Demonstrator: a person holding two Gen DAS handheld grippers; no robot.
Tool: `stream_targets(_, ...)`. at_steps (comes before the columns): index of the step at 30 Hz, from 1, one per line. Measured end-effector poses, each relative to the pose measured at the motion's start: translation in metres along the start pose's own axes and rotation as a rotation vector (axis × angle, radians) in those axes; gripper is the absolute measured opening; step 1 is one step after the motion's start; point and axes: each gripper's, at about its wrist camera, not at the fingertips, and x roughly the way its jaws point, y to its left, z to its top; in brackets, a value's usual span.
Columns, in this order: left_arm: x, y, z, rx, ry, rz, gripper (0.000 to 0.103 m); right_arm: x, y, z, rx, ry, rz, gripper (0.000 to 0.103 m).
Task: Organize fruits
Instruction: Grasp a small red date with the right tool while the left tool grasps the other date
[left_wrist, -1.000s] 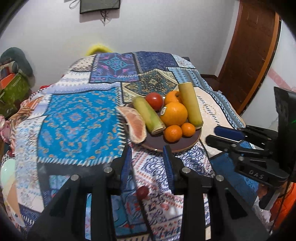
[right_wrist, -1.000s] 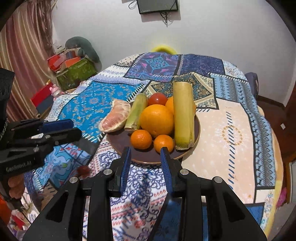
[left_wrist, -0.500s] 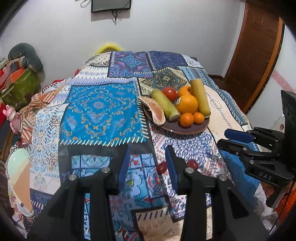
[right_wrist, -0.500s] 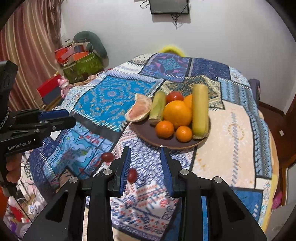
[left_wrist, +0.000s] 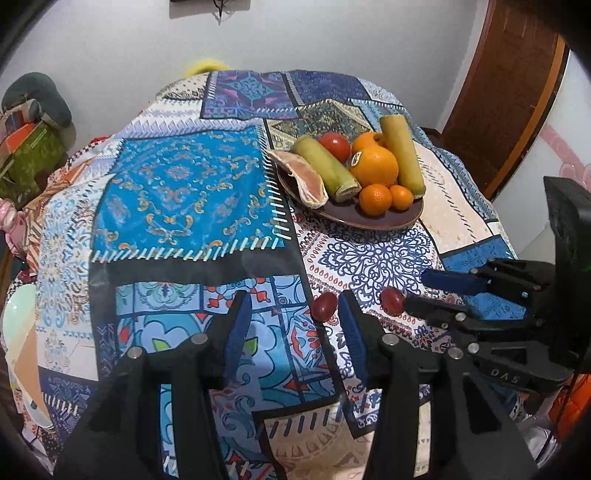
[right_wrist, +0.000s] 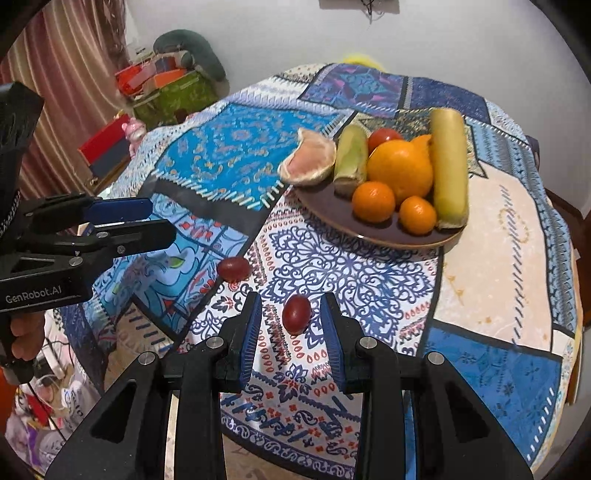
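Note:
Two small dark red fruits lie loose on the patterned cloth near the table's front edge. One lies between the tips of my open right gripper; it also shows in the left wrist view. The other sits just inside the right fingertip of my open left gripper. A brown plate farther back holds a big orange, two small oranges, a tomato, two sugarcane pieces and a pomelo wedge.
The table is covered with a blue patchwork cloth. Boxes and a green bag are stacked on the left by a curtain. A wooden door stands at the right. The white wall is behind the table.
Both grippers have pulled back toward the table's front edge and away from the plate. The two red fruits came into view and now lie at the fingertips.

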Motion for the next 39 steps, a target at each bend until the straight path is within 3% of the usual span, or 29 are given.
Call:
stream_targets(9,0.029,-0.007,0.000,0.026,0.043,-0.014,0.048,0.029,-0.004,-0.007,0.022,0.067,0.045,0.030)
stream_targets(12,0.038,-0.009,-0.004,0.033,0.058,-0.024,0.048,0.032,-0.003,-0.010,0.006,0.058,0.043,0.028)
stream_targets(15,0.045,-0.009,-0.007,0.027,0.070,-0.040,0.045,0.031,-0.003,-0.009,-0.004,0.049,0.028,0.018)
stream_targets(24,0.060,-0.016,-0.008,0.034,0.102,-0.057,0.033,0.016,-0.015,-0.004,0.013,-0.011,0.012,0.018)
stream_targets(27,0.063,-0.018,-0.007,0.042,0.098,-0.045,0.028,0.011,-0.019,-0.002,0.017,-0.027,0.005,0.018)
stream_targets(28,0.064,-0.018,-0.007,0.045,0.095,-0.043,0.021,0.011,-0.020,-0.001,0.020,-0.030,0.006,0.018)
stream_targets(39,0.041,-0.022,0.006,0.055,0.024,-0.024,0.021,-0.003,-0.039,0.004,0.080,-0.077,-0.006,0.018)
